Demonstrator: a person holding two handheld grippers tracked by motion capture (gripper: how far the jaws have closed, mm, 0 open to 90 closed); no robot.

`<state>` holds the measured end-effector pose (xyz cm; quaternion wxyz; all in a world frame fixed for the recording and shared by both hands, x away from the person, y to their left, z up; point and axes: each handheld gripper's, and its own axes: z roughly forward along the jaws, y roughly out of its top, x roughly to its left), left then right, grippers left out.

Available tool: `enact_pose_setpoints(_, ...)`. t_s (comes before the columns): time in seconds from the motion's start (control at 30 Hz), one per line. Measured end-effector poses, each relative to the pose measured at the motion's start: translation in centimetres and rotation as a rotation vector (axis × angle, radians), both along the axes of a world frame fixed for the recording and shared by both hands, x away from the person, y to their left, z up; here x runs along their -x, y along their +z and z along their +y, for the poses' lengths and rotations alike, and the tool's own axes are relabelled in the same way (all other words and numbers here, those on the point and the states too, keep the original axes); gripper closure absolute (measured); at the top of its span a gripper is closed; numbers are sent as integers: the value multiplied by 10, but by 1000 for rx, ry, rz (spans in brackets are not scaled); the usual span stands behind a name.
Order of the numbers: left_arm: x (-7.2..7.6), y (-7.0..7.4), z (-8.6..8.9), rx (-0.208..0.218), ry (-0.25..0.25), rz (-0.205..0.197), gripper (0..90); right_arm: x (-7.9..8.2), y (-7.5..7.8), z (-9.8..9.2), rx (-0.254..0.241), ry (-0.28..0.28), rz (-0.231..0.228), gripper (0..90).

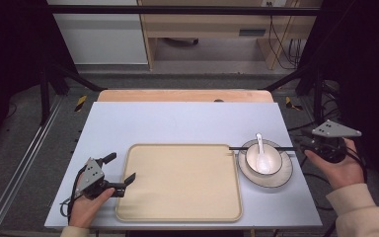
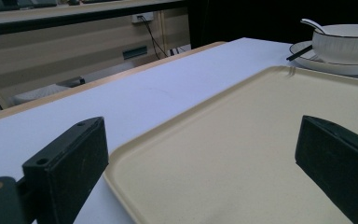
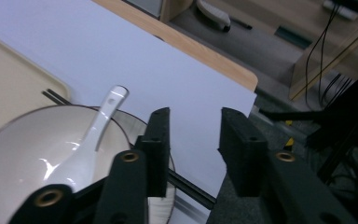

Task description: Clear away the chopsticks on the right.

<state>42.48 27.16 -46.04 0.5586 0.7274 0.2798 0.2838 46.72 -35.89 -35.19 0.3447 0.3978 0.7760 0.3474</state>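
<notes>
The left hand-held gripper (image 1: 120, 173) rests low on the desk (image 1: 177, 123) at the near-left corner of the beige tray (image 1: 180, 181). Its jaws stand wide apart and hold nothing, one out over the bare desk left of the tray's rim and the other over the tray's floor, so the rim runs between them. In the left gripper view the tray (image 2: 242, 154) lies flat and bare. That straddling stance suits pinching the rim, probably to steady or shift the tray.

The right hand-held gripper (image 1: 303, 144) is held up off the desk, beyond the right side of the tray, past the desk's right edge. Its jaws are parted too, gripping nothing, and in the right gripper view they point toward the far right corner of the desk, just beside the crockery.

Right of the tray, just beside its far-right corner, sits a white bowl (image 1: 272, 160) on a saucer (image 1: 284, 175). A white spoon (image 1: 261, 155) lies in the bowl, its handle leaning on the rim. A pair of dark chopsticks (image 1: 239, 148) rests across the saucer, one end toward the tray. The set is grouped close to the tray, likely so it can go onto it; the right hand-held gripper looks placed to take the chopsticks or the bowl first
</notes>
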Motion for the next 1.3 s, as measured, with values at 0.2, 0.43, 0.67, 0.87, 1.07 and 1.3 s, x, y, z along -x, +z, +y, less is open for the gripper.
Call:
enact_pose_setpoints(0.2, 0, 0, 0, -5, 1, -3, 30, -32, -32, -16, -19, -60, 143, 853)
enact_pose_setpoints(0.43, 0, -1, 1, -6, 1, -4, 32, -60, -64, -14, 8, -101, 248, 900)
enact_pose_setpoints(0.67, 0, -1, 0, -5, -4, 0, 35, -75, -77, -15, 29, -120, 303, 900)
enact_pose_setpoints(0.87, 0, -2, 0, -5, -2, 4, 35, -78, -82, -18, 41, -125, 325, 900)
enact_pose_setpoints(1.07, 0, -2, 0, -10, -5, 5, 38, -77, -87, -20, 36, -116, 342, 900)
enact_pose_setpoints(1.3, 0, -3, -1, -12, -8, 9, 40, -65, -88, -21, 49, -118, 367, 900)
